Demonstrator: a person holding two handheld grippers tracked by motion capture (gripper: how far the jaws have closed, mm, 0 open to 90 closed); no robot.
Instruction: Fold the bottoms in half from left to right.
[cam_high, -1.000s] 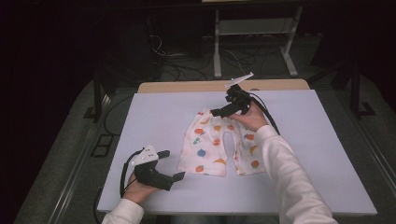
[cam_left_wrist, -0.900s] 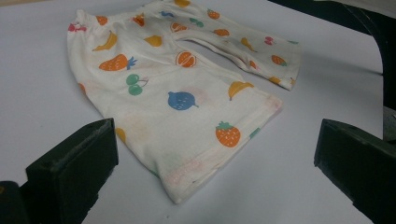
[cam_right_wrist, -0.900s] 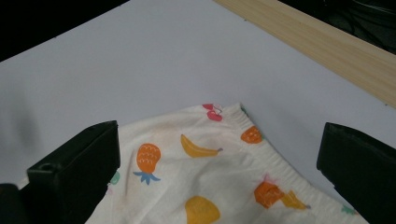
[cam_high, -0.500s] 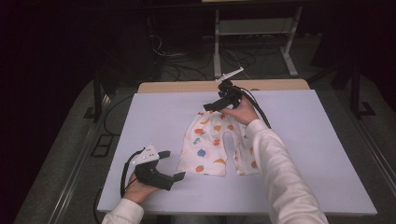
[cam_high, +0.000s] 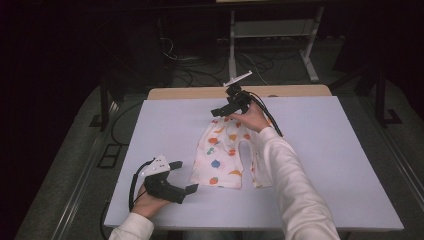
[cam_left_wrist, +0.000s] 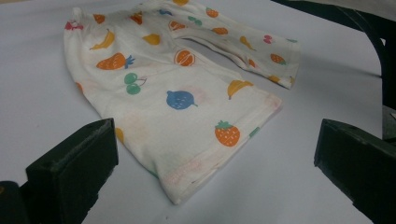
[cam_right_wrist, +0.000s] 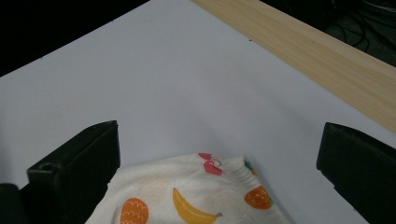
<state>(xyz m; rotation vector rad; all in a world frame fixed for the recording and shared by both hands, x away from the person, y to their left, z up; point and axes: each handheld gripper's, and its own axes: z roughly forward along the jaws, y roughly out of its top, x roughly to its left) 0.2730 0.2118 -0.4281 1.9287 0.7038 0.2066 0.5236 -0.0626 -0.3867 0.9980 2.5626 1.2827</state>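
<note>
One pair of small white trousers (cam_high: 227, 155) with a fruit print lies flat on the pale counter (cam_high: 340, 165), a little toward its far half, waistband at the far end and two legs pointing toward the person. In the left tool view the same trousers (cam_left_wrist: 187, 98) lie ahead of the jaws, the nearer leg's hem closest to the camera. In the right tool view the elastic waistband of the trousers (cam_right_wrist: 196, 196) sits low between the two jaws, apart from both.

Two tools are in use, one per hand. The right tool (cam_high: 226, 107) hovers at the far waistband edge, its jaws spread wide and holding nothing; the right hand (cam_high: 252, 117) rests over the top of the trousers, with the white-sleeved forearm reaching diagonally across the right leg. The left tool (cam_high: 184, 176) sits near the counter's near left edge, just beside the left leg's hem but not touching it, jaws likewise spread wide and empty, gripped by the left hand (cam_high: 145, 202). One strip of bare wood (cam_high: 200, 93) shows along the far edge.
</note>
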